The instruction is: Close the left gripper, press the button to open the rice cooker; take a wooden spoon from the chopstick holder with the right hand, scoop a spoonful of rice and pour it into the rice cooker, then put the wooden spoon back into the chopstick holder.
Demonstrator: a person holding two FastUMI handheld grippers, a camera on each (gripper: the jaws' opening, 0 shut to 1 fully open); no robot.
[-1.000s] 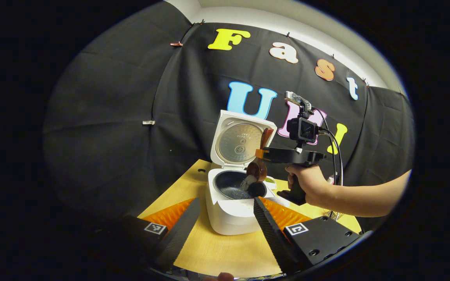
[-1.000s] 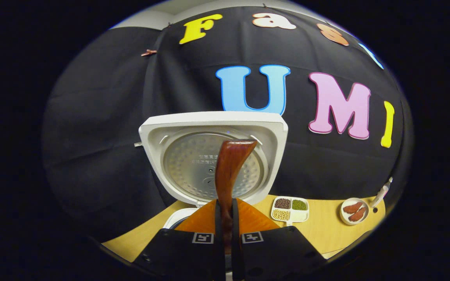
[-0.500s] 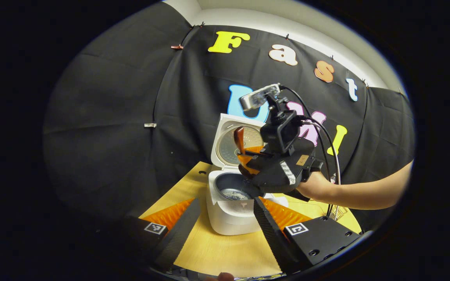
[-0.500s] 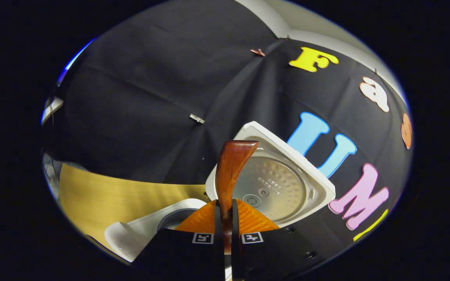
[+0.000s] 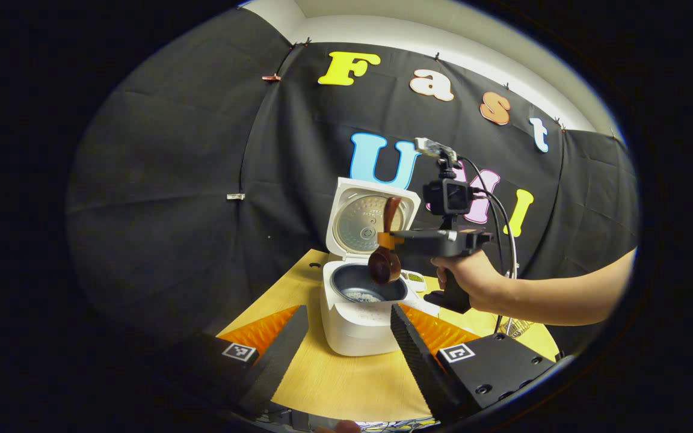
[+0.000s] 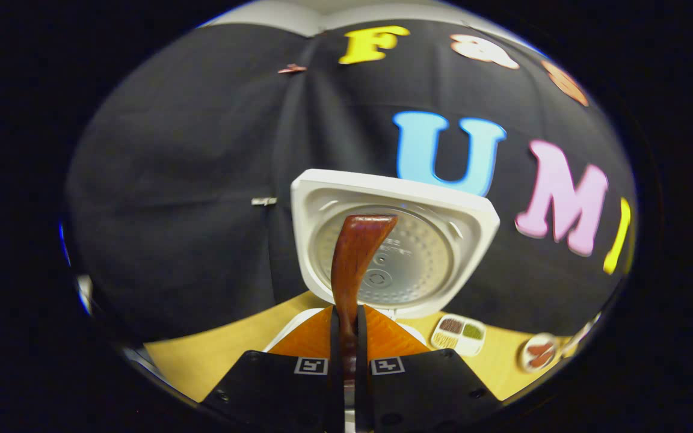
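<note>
the rice cooker is open with rice inside. your right gripper clamps the wooden spoon; your left gripper is spread. only returning it to the holder remains.

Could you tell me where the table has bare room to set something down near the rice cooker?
Bare table lies in front of the rice cooker, and to its left up to the cloth wall. It is crowded on its right: a divided dish and a small plate sit there.

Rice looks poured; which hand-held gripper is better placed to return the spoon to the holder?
Right. The right hand-held gripper is already shut on the wooden spoon above the rice cooker; the left hand-held gripper is open and holds nothing.
</note>
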